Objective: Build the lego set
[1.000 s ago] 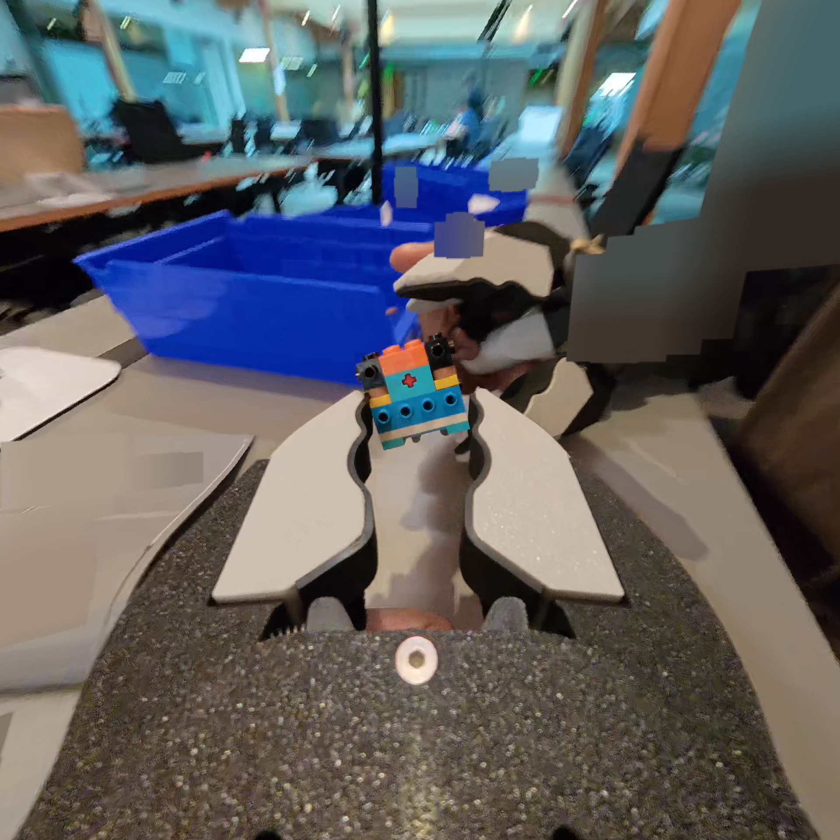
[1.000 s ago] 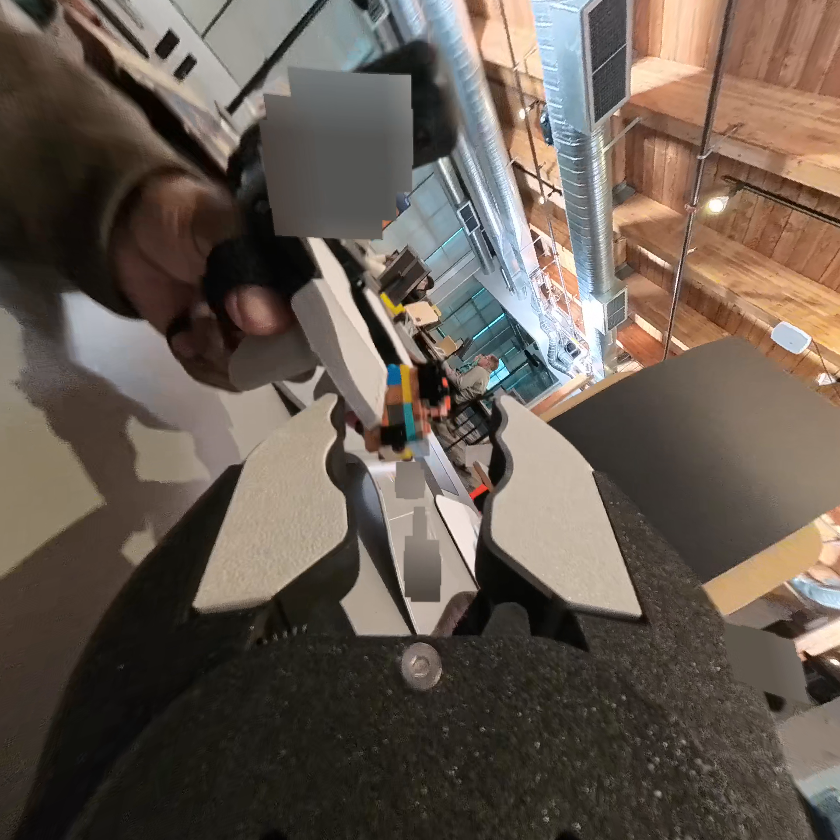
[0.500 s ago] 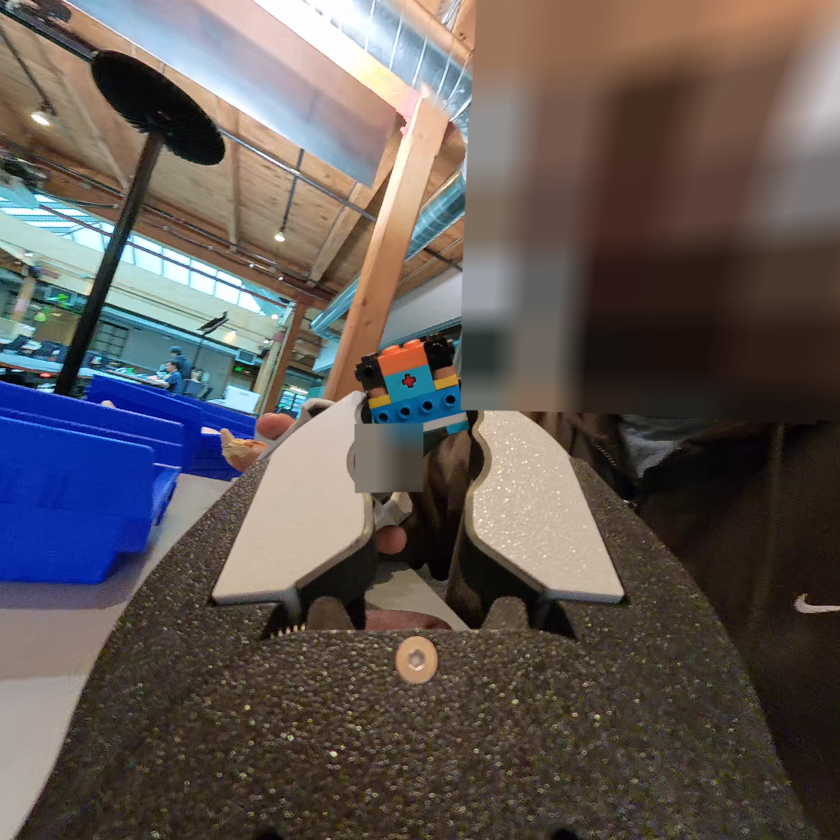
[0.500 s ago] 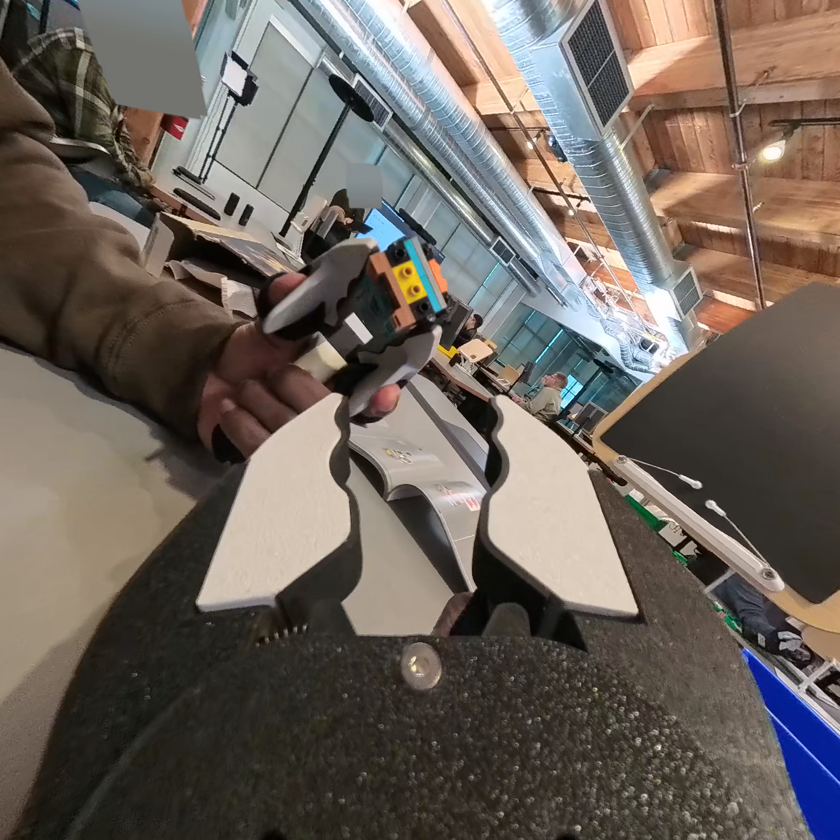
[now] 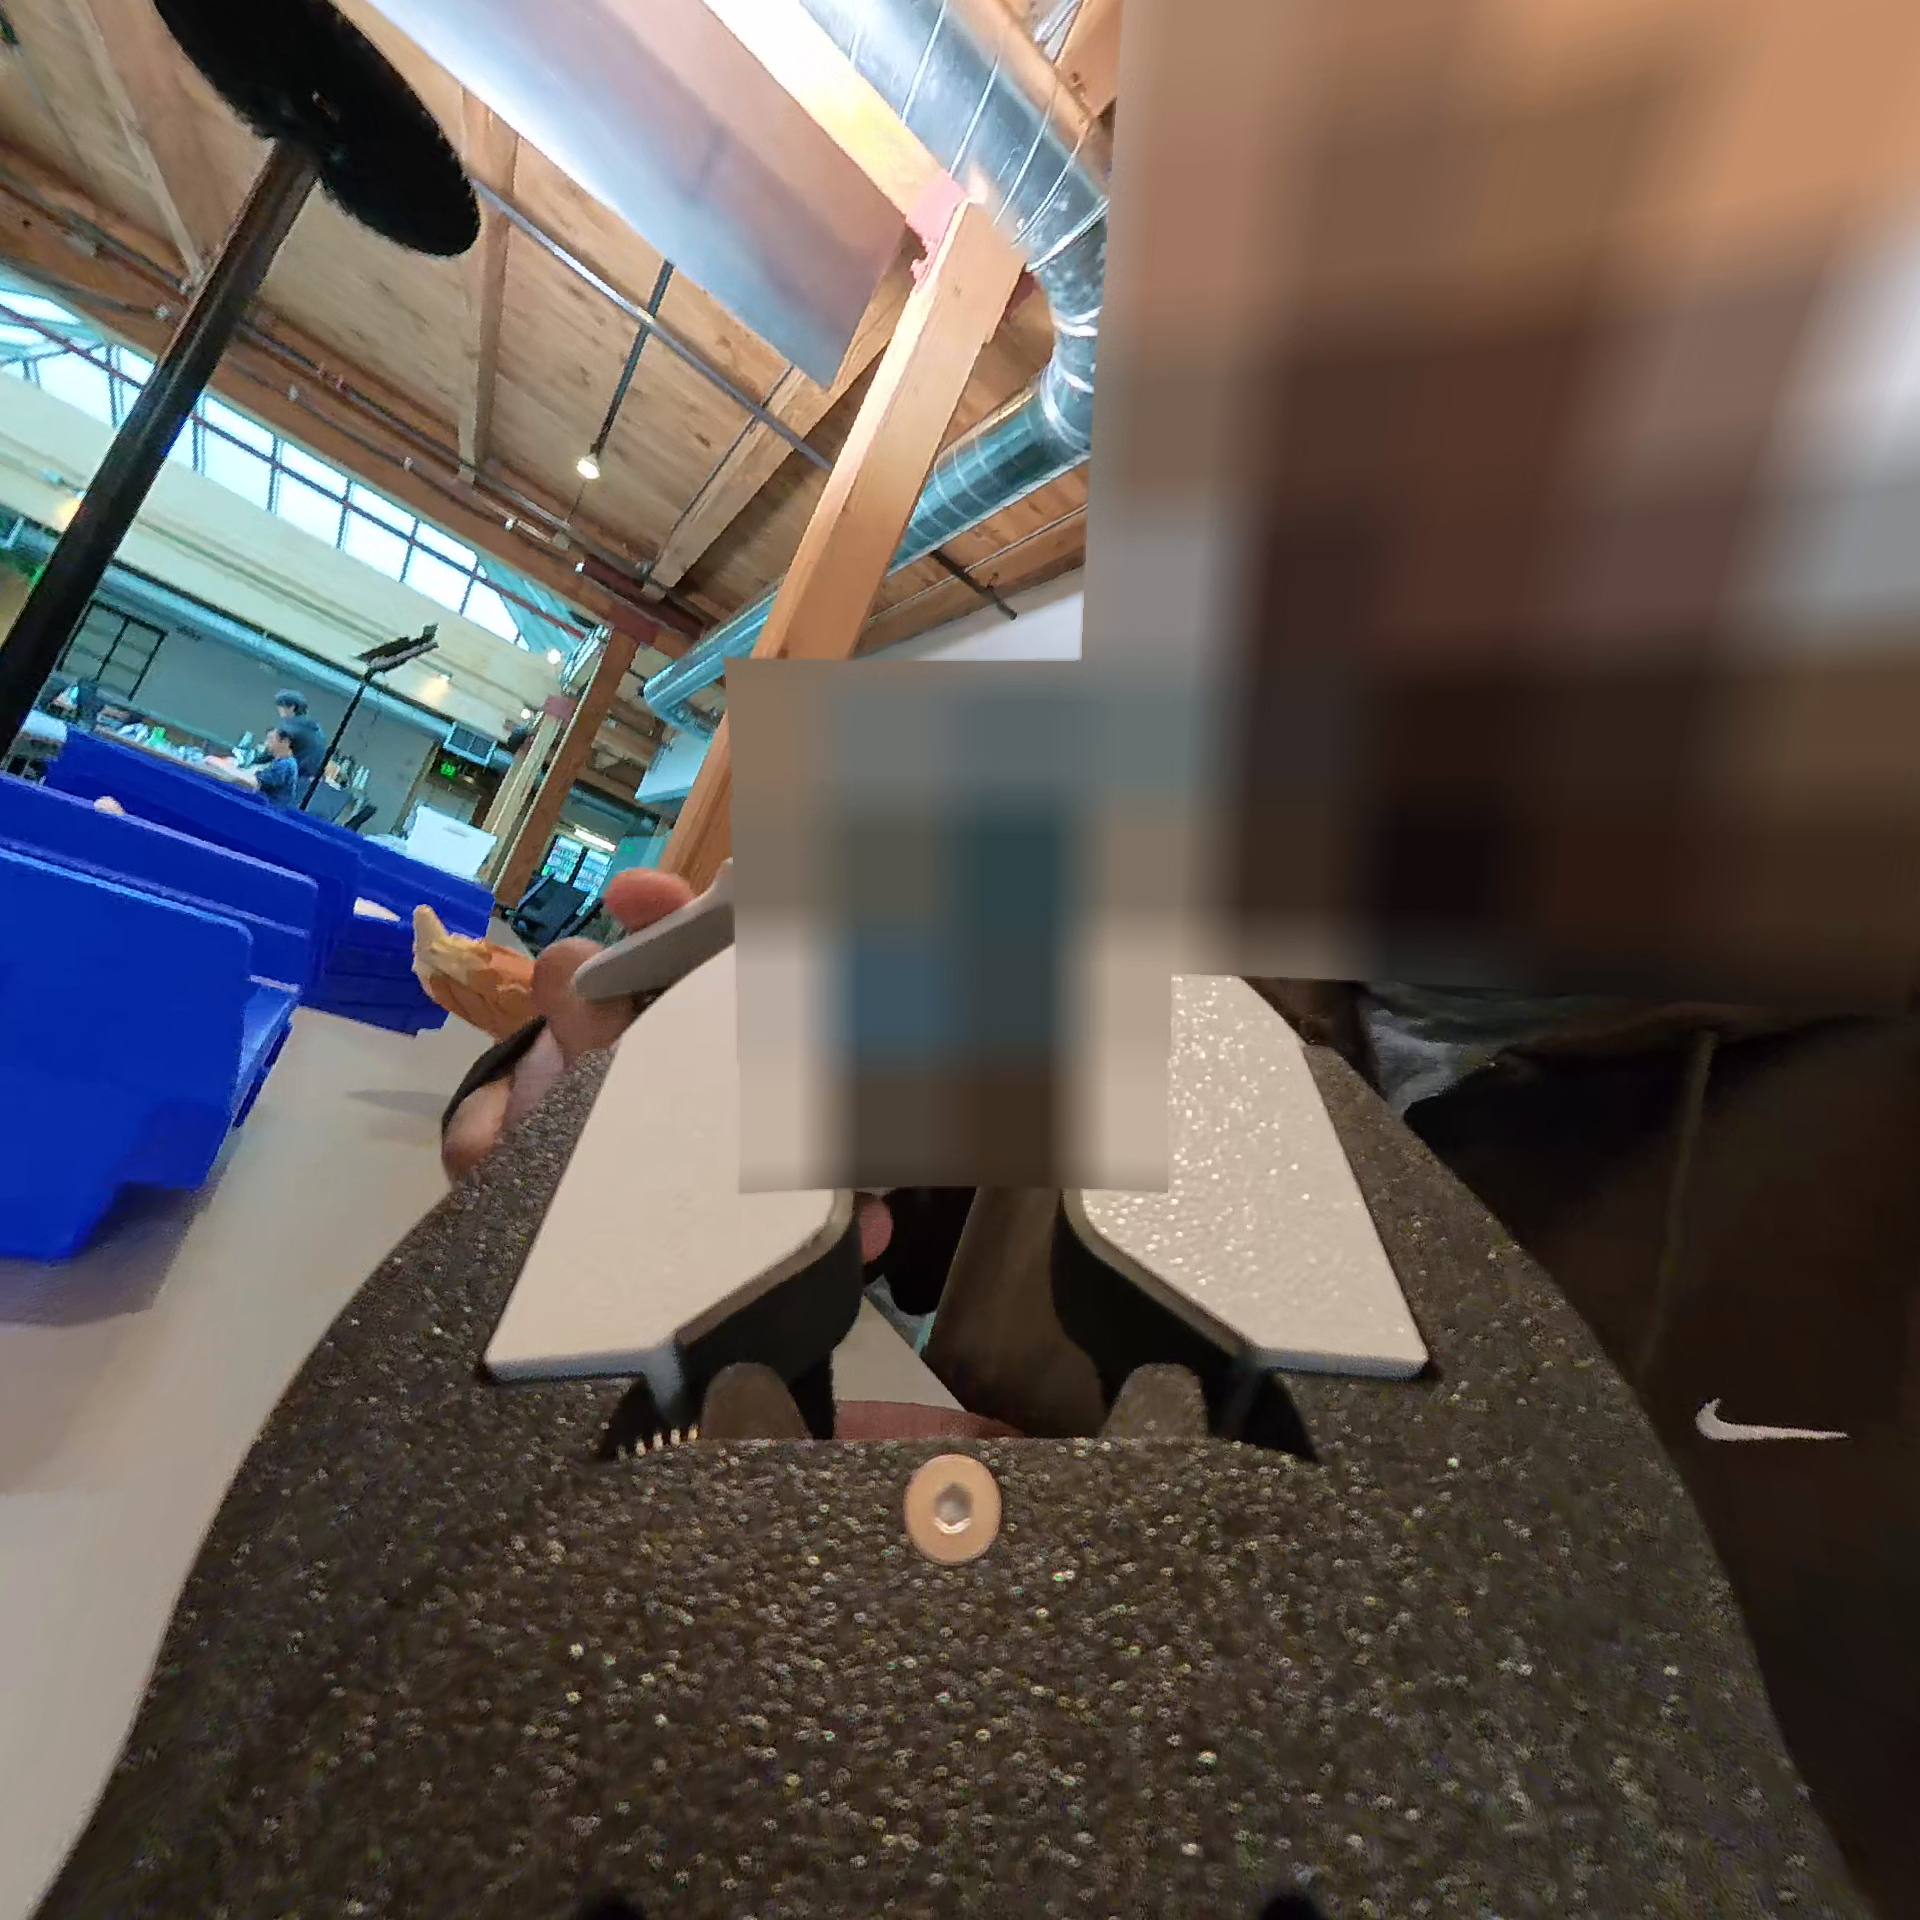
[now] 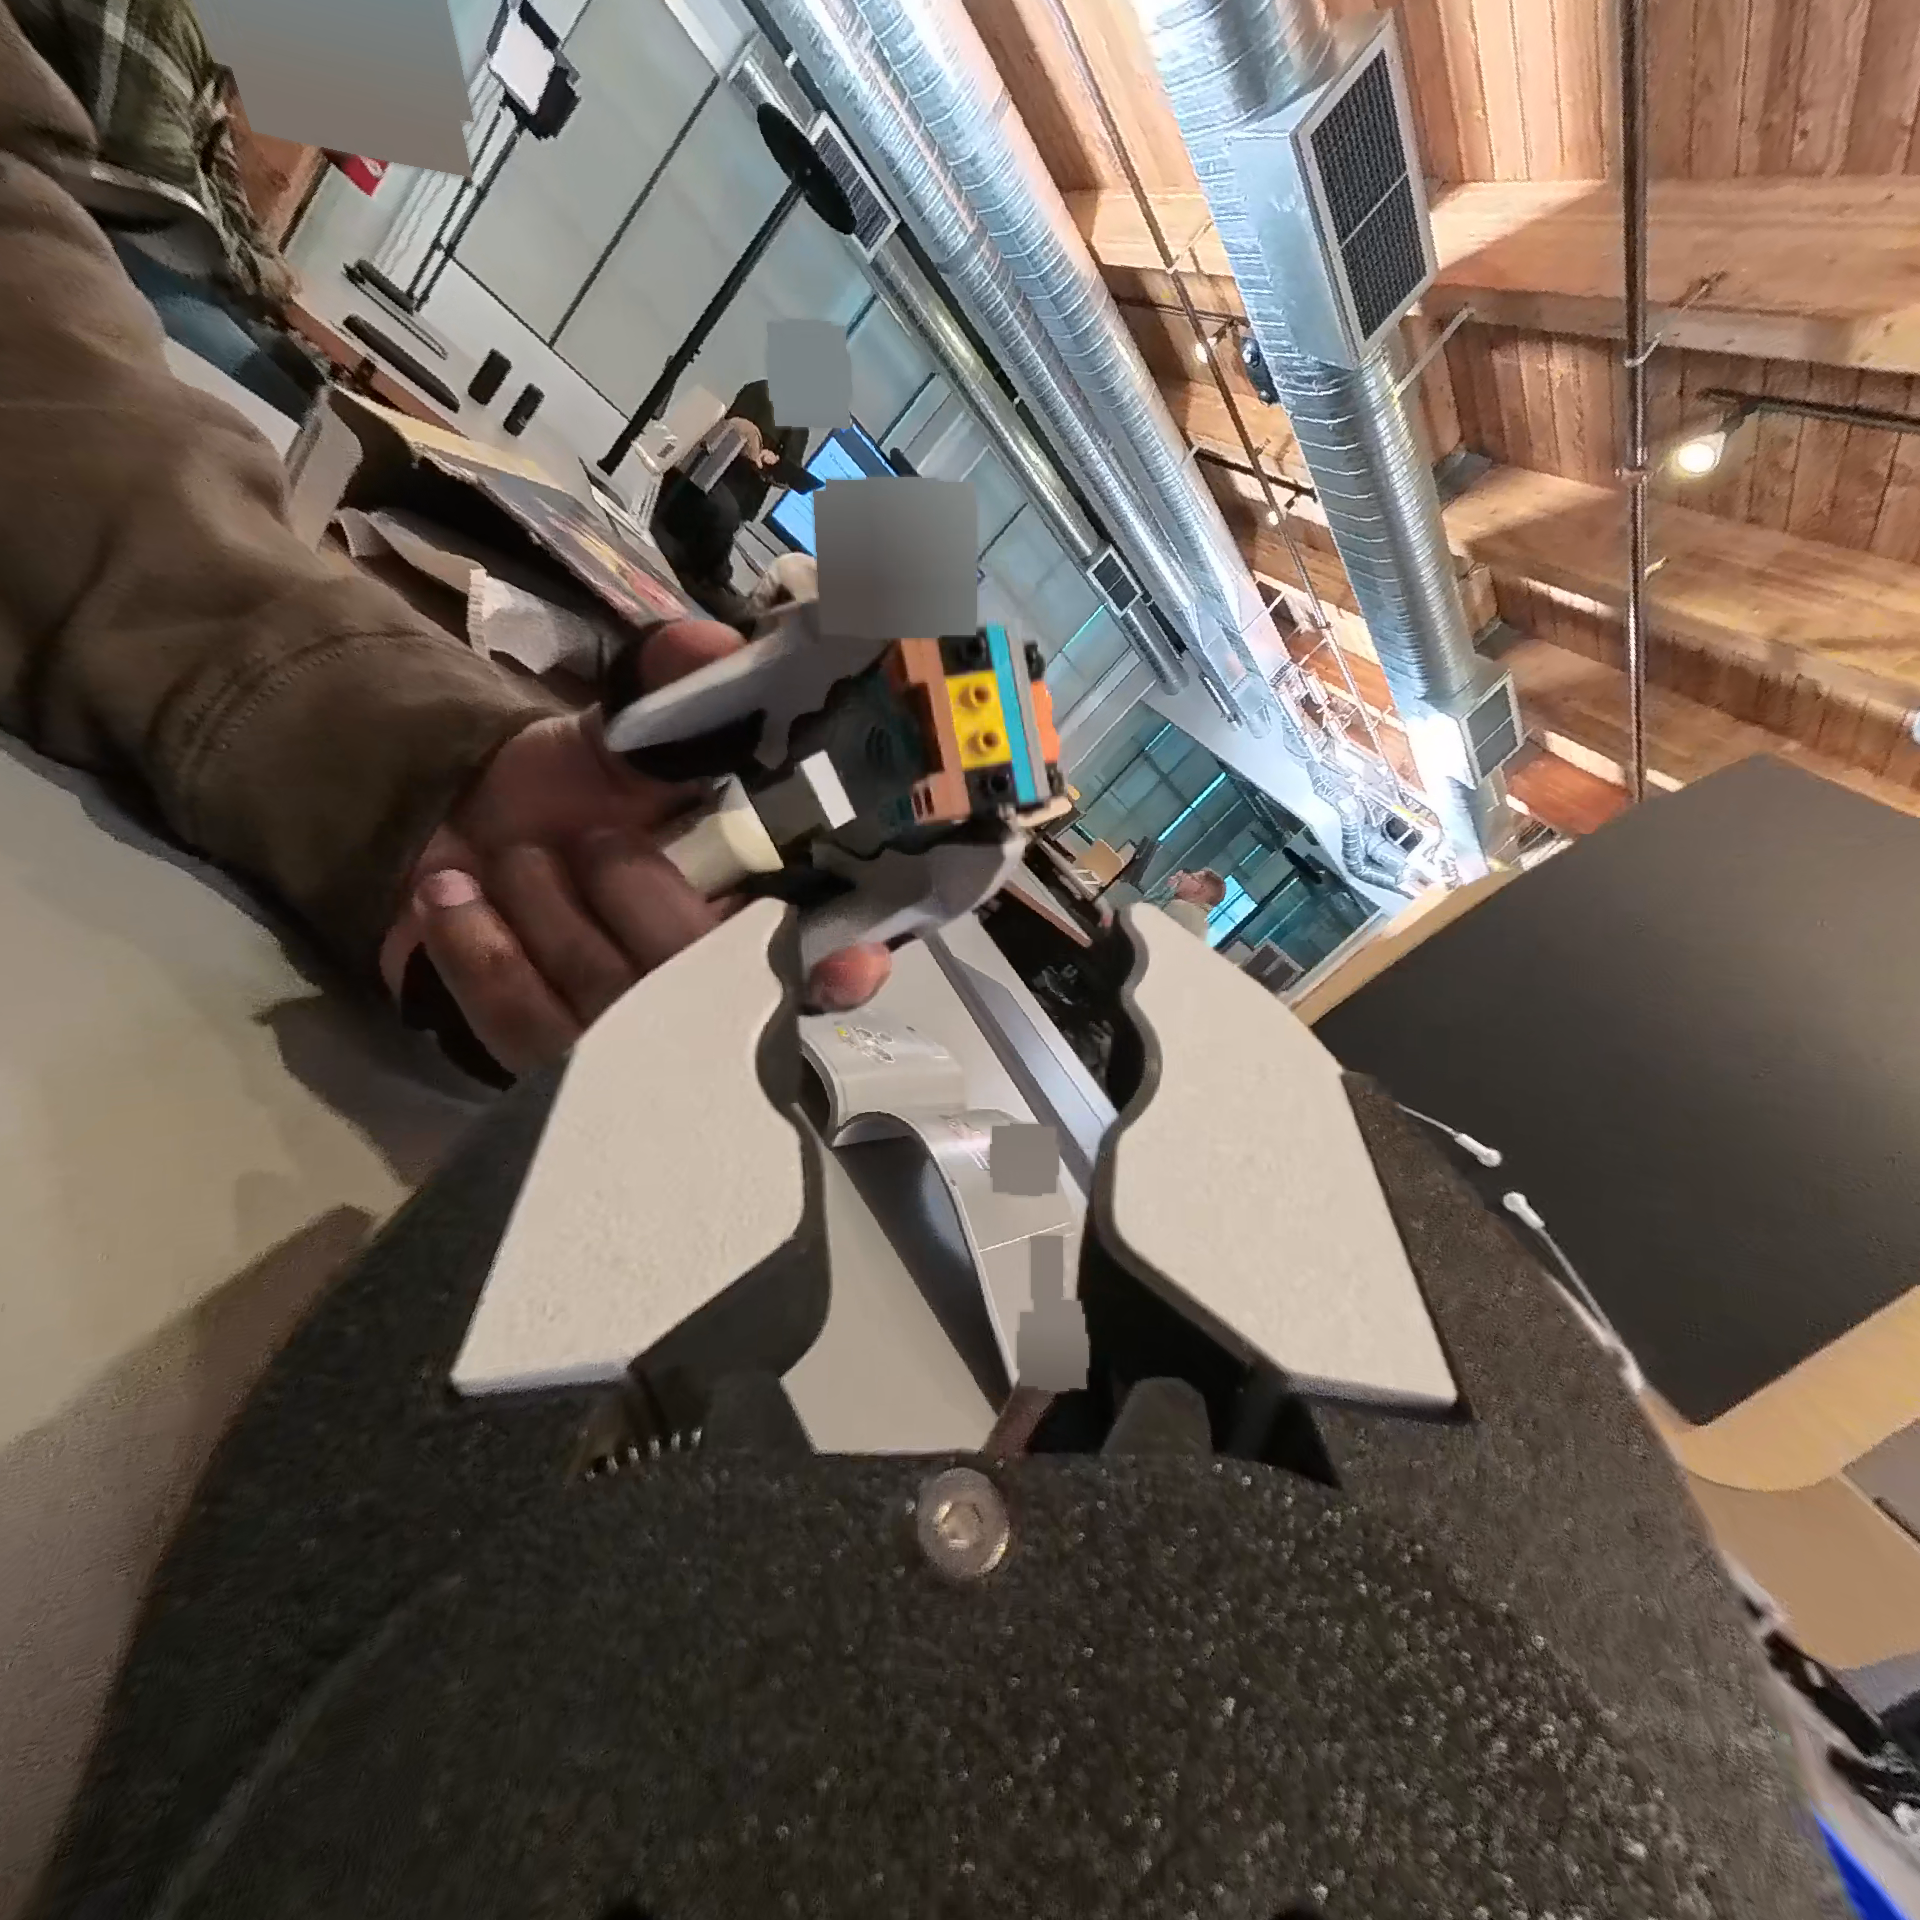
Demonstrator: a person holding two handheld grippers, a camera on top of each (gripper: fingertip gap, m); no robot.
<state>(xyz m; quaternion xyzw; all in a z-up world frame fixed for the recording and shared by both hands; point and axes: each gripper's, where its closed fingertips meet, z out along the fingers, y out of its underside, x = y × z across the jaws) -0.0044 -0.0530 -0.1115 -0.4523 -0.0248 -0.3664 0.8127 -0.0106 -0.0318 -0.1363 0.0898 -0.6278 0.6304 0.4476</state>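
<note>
The lego model [image 6: 971, 727], a small block of orange, yellow, turquoise and black bricks, is clamped in my left gripper [image 6: 977, 743], which a hand holds up in the air just beyond my right gripper's tips. In the left wrist view a mosaic patch hides the model and the fingertips; only the rear of the left fingers [image 5: 1247, 1195] shows. My right gripper [image 6: 951, 935] is open and empty, just below and short of the model. One of its fingers [image 5: 655, 945] shows in the left wrist view.
Blue bins [image 5: 125, 1039] stand on the grey table [image 5: 208, 1403] to the left. Curved white sheets [image 6: 894, 1070] lie on the table under the right gripper. A black panel [image 6: 1610, 1091] stands at right. A person in a dark hoodie [image 5: 1662, 1299] is close behind. Both grippers' tips are close together, under 4 cm apart.
Both grippers have tilted up from the table toward the ceiling. The left gripper has kept hold of the model, which now sits nearer and more central in the right wrist view.
</note>
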